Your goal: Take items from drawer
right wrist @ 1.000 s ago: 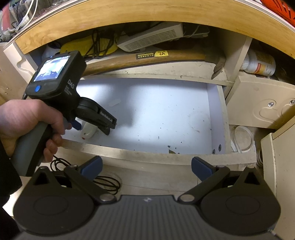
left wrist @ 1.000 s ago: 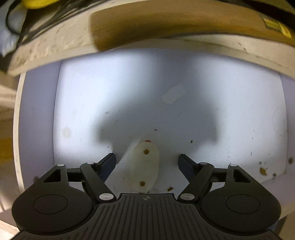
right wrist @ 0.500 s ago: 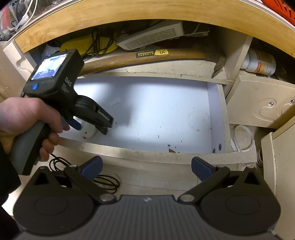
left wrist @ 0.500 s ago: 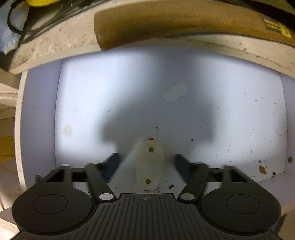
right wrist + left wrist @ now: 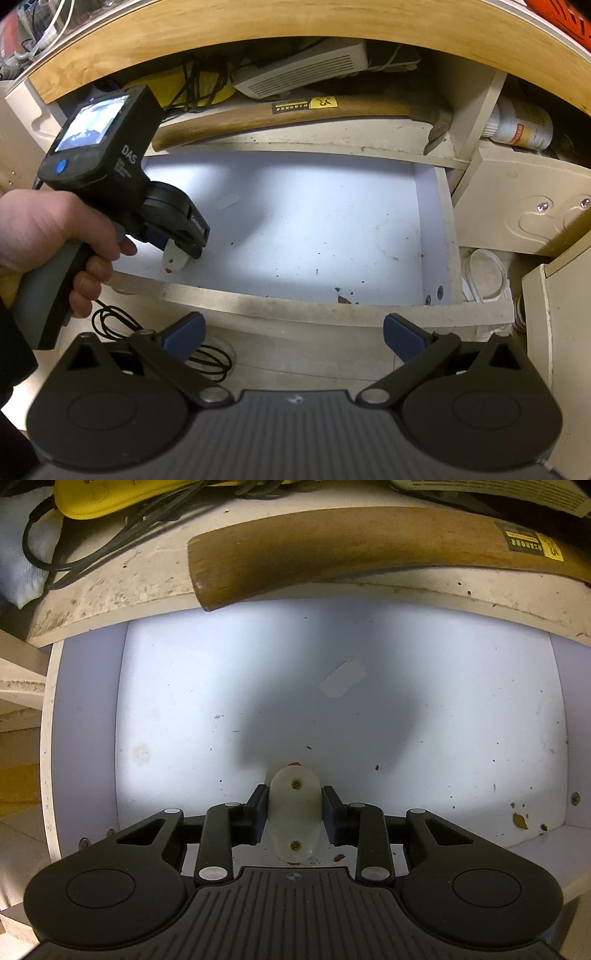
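The white drawer (image 5: 332, 229) is pulled open; its floor (image 5: 332, 709) is lit. A small whitish oval plastic piece (image 5: 293, 812) with two brass screws and a red tip lies near the drawer's front left. My left gripper (image 5: 293, 810) is shut on the oval piece, a blue pad on each side of it. The right wrist view shows the same grip (image 5: 177, 258) low in the drawer's front left corner. My right gripper (image 5: 291, 336) is open and empty, in front of the drawer's front wall (image 5: 295, 299).
A wooden axe handle (image 5: 280, 114) lies on the ledge behind the drawer, with a yellow tool and black cables (image 5: 110, 502) behind it. A white bottle (image 5: 521, 125) sits at the right. A black cable coil (image 5: 207, 362) lies below the drawer front. A pale sticker (image 5: 341, 683) marks the drawer floor.
My left gripper has moved forward around the oval piece and closed its fingers on it. My right gripper has stayed open and still.
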Tool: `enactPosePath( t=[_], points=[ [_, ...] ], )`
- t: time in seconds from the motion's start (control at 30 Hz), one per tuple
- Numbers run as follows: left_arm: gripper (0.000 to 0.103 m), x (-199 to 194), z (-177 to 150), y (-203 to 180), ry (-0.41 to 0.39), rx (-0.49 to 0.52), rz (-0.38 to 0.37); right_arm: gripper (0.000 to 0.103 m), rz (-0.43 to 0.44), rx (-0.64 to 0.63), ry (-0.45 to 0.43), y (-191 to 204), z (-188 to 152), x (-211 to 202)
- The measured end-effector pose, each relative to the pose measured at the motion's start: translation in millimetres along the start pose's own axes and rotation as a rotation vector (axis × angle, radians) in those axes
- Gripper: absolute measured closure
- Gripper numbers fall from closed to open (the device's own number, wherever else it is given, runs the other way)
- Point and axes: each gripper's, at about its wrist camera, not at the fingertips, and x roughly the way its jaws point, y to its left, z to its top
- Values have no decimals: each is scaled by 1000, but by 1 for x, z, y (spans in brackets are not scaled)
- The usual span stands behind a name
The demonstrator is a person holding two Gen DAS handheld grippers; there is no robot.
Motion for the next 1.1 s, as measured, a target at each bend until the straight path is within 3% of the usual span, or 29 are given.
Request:
enactPosePath(
  t=[0.57,0.67,0.73,1.1],
  points=[
    [74,-33,1,6,-53,5,-12,0,-25,-12,7,-2,-1,2],
    [74,-4,1,29,-75,1,-22,0,-31,-12,6,-3,-1,1],
    [74,2,4,5,-84,-3,-32,0,-34,-13,4,-3,-1,1],
    [74,-55,-18,-2,-142,-2,-76,0,-49,-23,7,-4,-2,1]
  ],
)
